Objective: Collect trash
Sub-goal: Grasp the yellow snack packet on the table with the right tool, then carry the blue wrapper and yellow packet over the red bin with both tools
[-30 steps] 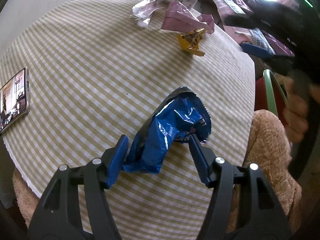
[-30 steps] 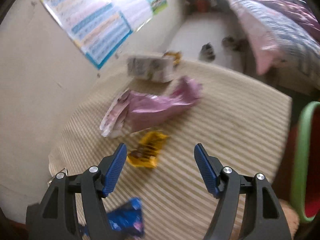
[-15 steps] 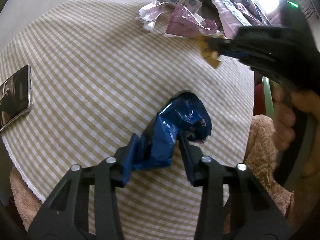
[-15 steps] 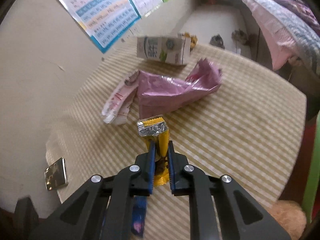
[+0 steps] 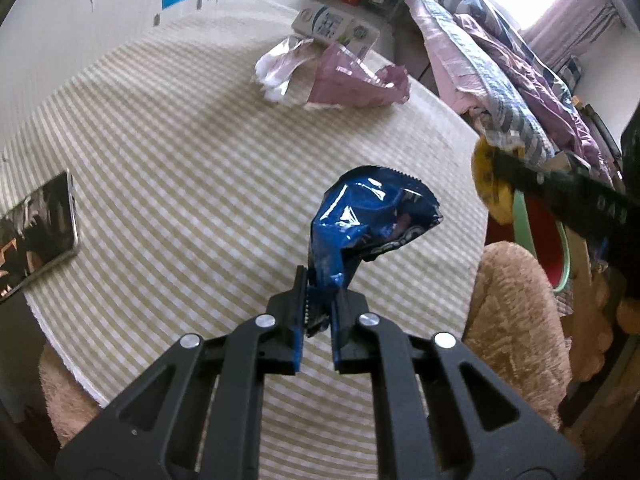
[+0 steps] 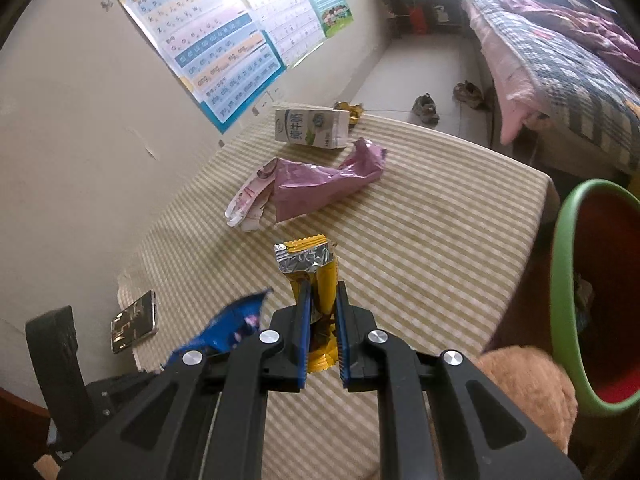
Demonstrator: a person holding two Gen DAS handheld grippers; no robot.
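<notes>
My left gripper (image 5: pixel 320 280) is shut on a crumpled blue snack bag (image 5: pixel 368 216) and holds it above the checked tablecloth (image 5: pixel 180 152). My right gripper (image 6: pixel 320 296) is shut on a yellow foil wrapper (image 6: pixel 310 264), lifted over the table's near edge; the wrapper also shows in the left wrist view (image 5: pixel 490 184). The blue bag shows at the lower left of the right wrist view (image 6: pixel 228 328). A pink plastic bag (image 6: pixel 320 184), a white-pink wrapper (image 6: pixel 250 200) and a milk carton (image 6: pixel 310 128) lie at the table's far side. A green-rimmed red bin (image 6: pixel 564 264) stands right of the table.
A phone (image 5: pixel 36 232) lies at the table's left edge. A brown plush seat (image 5: pixel 516 320) sits by the near right edge, next to the bin. A bed with quilts (image 6: pixel 568 60) is at the far right, shoes (image 6: pixel 426 106) on the floor, posters (image 6: pixel 216 40) on the wall.
My left gripper closed on the blue bag and lifted it off the table. My right gripper closed on the yellow wrapper, lifted it and pulled back toward the bin side.
</notes>
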